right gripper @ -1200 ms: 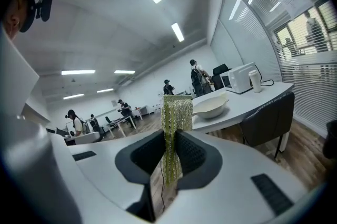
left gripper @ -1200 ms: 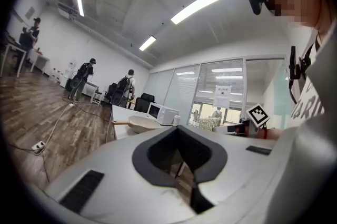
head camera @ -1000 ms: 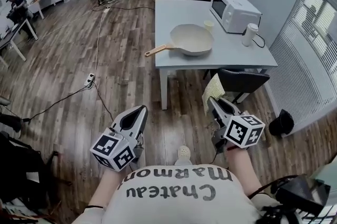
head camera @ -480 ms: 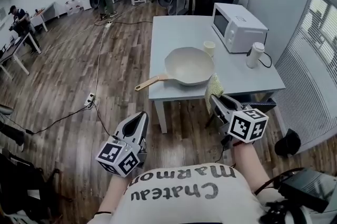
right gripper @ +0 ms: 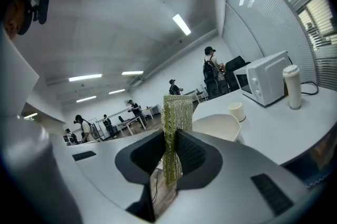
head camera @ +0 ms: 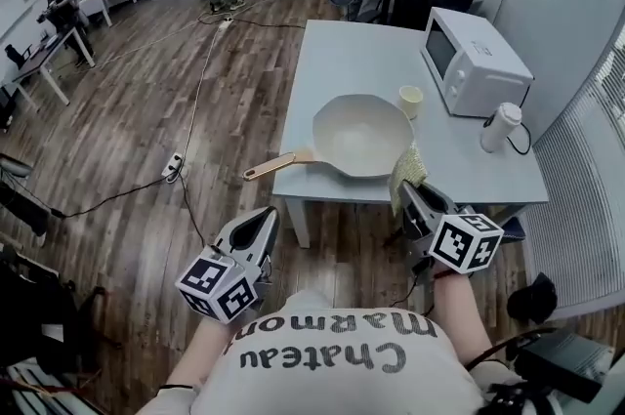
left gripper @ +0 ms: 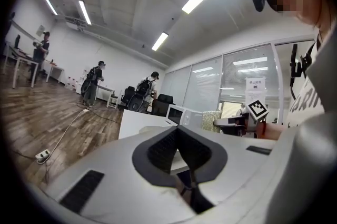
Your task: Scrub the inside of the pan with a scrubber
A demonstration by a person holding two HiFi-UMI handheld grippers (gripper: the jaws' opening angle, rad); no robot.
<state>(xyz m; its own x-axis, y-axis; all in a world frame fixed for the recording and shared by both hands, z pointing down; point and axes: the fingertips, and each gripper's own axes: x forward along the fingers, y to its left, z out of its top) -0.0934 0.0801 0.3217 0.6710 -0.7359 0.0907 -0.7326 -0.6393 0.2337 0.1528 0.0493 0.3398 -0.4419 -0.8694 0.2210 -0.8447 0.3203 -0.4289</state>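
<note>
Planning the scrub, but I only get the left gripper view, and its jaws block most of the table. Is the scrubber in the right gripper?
Observer: Yes. The right gripper view shows the right gripper shut on the scrubber, which stands upright between its jaws.
Operator: Which way does the pan's handle point?
Observer: In the head view the pan sits on the table with its tan handle sticking out past the edge on the left gripper's side.
Operator: Anything beside the pan?
Observer: A small cup stands between it and the microwave.
</note>
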